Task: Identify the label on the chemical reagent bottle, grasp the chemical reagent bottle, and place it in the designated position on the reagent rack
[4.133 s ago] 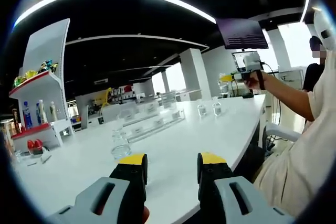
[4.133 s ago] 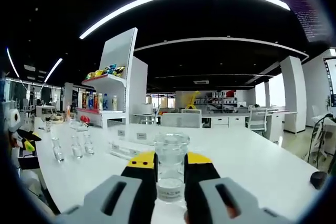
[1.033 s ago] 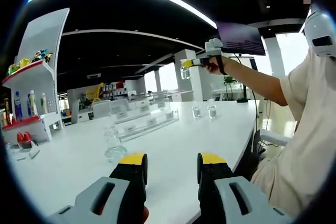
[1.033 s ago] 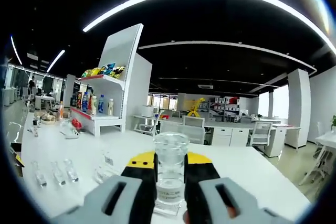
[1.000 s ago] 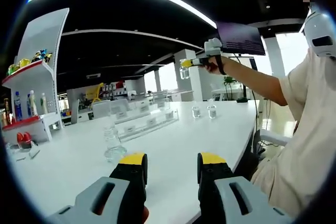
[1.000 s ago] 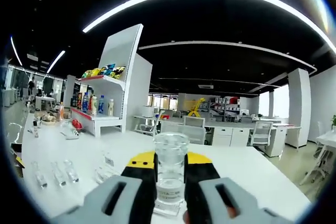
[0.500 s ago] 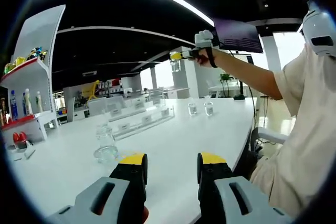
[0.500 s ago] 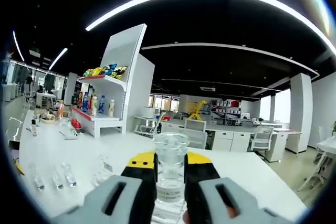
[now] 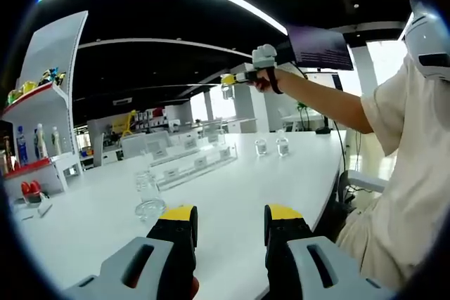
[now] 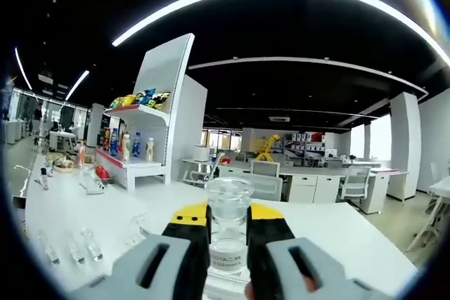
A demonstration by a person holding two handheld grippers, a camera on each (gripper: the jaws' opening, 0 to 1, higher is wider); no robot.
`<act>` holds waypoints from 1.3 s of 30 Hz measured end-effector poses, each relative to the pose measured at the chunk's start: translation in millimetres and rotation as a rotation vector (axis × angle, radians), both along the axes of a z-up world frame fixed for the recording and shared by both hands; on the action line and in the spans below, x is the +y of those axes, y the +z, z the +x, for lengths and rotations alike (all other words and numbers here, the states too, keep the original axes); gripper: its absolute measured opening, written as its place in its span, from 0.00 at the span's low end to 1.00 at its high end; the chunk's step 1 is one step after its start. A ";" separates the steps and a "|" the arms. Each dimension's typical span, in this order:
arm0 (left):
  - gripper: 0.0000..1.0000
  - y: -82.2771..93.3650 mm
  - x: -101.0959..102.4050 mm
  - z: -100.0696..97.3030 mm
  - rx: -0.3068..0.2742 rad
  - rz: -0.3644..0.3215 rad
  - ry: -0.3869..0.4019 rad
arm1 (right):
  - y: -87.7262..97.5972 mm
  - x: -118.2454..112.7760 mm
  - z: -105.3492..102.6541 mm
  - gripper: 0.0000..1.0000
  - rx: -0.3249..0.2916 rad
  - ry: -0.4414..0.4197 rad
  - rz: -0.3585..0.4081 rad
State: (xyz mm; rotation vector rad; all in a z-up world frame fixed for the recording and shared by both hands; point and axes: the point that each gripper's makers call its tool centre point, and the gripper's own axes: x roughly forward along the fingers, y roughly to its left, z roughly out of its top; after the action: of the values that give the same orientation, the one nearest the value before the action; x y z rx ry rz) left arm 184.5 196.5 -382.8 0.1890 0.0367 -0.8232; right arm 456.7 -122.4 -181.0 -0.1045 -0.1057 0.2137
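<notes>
Right hand-held gripper (image 10: 228, 244) was clamped on the bottle (image 10: 228, 226); left hand-held gripper (image 9: 230, 226) stood apart, empty; advise reading label, then lowering upright into rack (image 9: 193, 166)

Both views look low across white table (image 9: 281, 173), sharing rack (image 9: 193, 163)

One clear reagent bottle (image 10: 228, 233) held in the tongs, one more bottle (image 9: 148, 193) standing near the counter's (image 9: 232, 194) near edge, two small bottles (image 9: 272, 147) toward its far edge, three small vials (image 10: 70, 247) in a row, one clear rack (image 9: 193, 164)
</notes>
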 end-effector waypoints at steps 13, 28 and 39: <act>0.39 -5.4 -10.9 1.6 0.014 0.021 -0.022 | -11.8 -0.2 26.9 0.19 0.014 -0.010 0.069; 0.39 -9.3 -8.8 9.4 0.035 0.018 -0.018 | -17.3 7.5 61.2 0.19 -0.009 -0.027 0.061; 0.39 -8.8 -7.0 11.6 0.046 0.016 -0.018 | -27.0 14.2 84.7 0.19 -0.006 -0.036 0.057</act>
State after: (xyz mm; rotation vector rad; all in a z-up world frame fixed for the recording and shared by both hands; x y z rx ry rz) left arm 196.1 189.6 -391.6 0.1858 0.0845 -0.8458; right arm 541.4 -108.2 -208.0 -0.0507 -0.1161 0.1743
